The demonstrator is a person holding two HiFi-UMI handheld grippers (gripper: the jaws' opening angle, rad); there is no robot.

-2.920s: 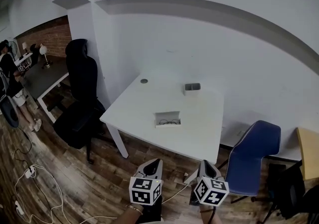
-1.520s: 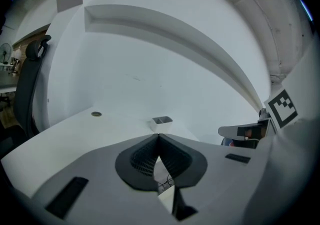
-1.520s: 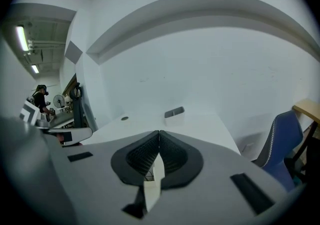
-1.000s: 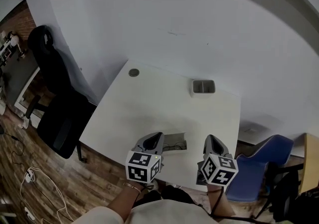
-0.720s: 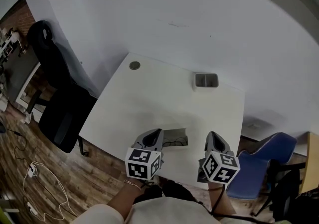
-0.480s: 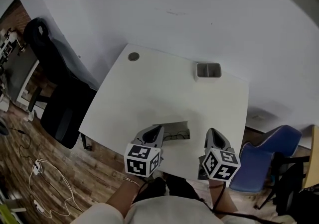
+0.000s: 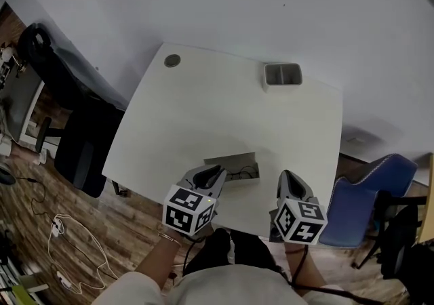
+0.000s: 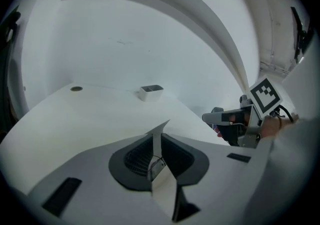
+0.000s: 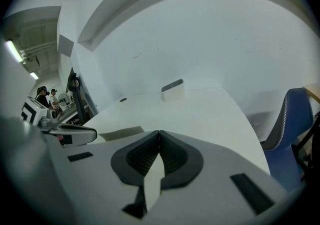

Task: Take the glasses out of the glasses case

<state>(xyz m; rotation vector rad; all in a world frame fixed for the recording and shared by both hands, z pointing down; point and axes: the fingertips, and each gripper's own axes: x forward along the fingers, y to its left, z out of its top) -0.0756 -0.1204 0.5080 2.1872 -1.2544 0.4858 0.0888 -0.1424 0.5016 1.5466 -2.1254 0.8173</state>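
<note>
An open white glasses case [image 7: 232, 163] lies near the front edge of the white table [image 7: 224, 107], with dark glasses [image 7: 241, 175] inside. My left gripper [image 7: 216, 174] hovers over the case's left end. Its jaws are opening to a narrow slit with nothing pressed between the pads. Through that slit in the left gripper view [image 8: 156, 136] I see a thin dark piece of the glasses [image 8: 156, 161]. My right gripper [image 7: 287, 179] hangs shut and empty to the right of the case, over the table's front edge; in its own view [image 9: 159, 133] the case [image 9: 122, 133] lies to the left.
A small grey box [image 7: 283, 74] stands at the back of the table and a round grommet [image 7: 172, 61] sits at the back left corner. A black office chair [image 7: 74, 141] stands left, a blue chair [image 7: 376, 181] right. Cables [image 7: 68, 242] lie on the wooden floor.
The view has come closer over the table. Both grippers have sunk towards the front edge, and the left one now reaches the case's left end.
</note>
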